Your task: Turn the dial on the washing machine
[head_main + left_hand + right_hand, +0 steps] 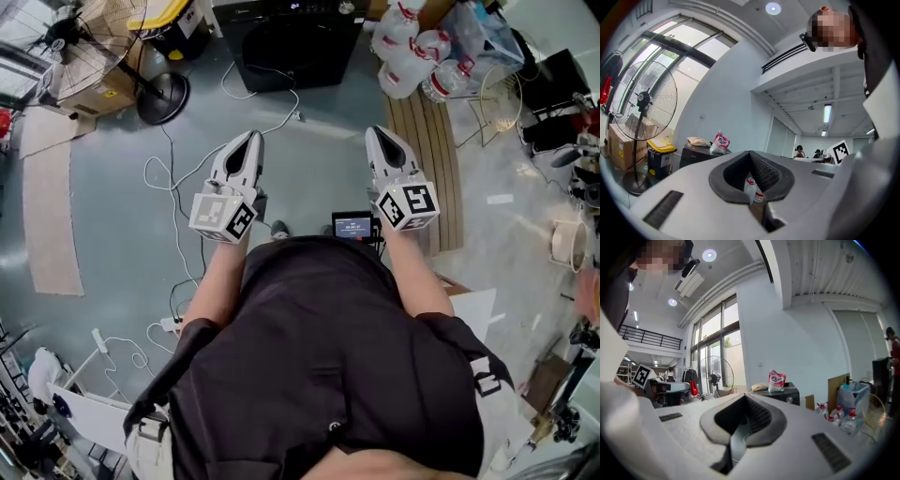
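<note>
The black washing machine [295, 42] stands against the far wall, some way ahead of both grippers. A pink bag [776, 379] lies on its top, and a small round knob [789, 400] shows on its front. In the left gripper view the washing machine [696, 153] sits low at the left. My left gripper [251, 137] and right gripper [379, 131] are held side by side at chest height, pointing level toward the machine. Both are shut with nothing between the jaws: left gripper [750, 154], right gripper [744, 397]. Neither touches the machine.
A standing fan [103, 37] and a yellow-lidded bin [169, 19] are left of the machine. Several water bottles [412, 52] are at its right, with a wooden pallet [436, 159] in front of them. A white cable [178, 178] trails across the grey floor.
</note>
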A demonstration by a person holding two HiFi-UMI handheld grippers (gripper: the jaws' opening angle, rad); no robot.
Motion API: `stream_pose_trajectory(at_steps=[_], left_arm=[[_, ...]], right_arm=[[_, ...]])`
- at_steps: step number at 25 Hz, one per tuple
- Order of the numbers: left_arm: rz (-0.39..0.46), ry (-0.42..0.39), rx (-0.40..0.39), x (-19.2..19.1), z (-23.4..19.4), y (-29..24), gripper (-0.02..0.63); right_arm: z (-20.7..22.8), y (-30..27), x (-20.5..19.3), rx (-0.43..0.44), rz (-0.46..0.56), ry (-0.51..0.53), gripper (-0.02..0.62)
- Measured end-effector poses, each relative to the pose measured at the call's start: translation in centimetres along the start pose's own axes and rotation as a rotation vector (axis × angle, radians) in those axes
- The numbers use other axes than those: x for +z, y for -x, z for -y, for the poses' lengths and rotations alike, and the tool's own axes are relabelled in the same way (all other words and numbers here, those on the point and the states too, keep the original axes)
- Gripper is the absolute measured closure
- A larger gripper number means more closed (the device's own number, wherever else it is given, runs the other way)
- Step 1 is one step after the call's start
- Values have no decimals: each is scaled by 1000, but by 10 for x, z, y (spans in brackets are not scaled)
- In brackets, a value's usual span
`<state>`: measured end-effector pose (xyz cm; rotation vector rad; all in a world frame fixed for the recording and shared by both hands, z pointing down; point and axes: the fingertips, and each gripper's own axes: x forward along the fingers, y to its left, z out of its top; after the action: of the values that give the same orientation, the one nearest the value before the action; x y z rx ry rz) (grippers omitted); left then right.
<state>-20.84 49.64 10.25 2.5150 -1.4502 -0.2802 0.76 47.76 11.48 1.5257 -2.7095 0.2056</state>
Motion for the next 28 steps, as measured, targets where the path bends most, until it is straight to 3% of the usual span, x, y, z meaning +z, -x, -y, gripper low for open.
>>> stream_pose_trajectory(at_steps=[5,10,17,28], left_arm=[[-32,-40,-15,-9,30,1,612],[-43,-75,-11,-10,52,-3,612],[-59,-68,-16,-18,65,2,612],[-65,-52,-19,-21,80,9,612]], right_arm=[[10,17,14,4,59,-13,592],[31,39,-3,-25,-6,-33,592],[22,45,-6,25,3,-38,592],[25,66,-5,30,-6,-38,592]])
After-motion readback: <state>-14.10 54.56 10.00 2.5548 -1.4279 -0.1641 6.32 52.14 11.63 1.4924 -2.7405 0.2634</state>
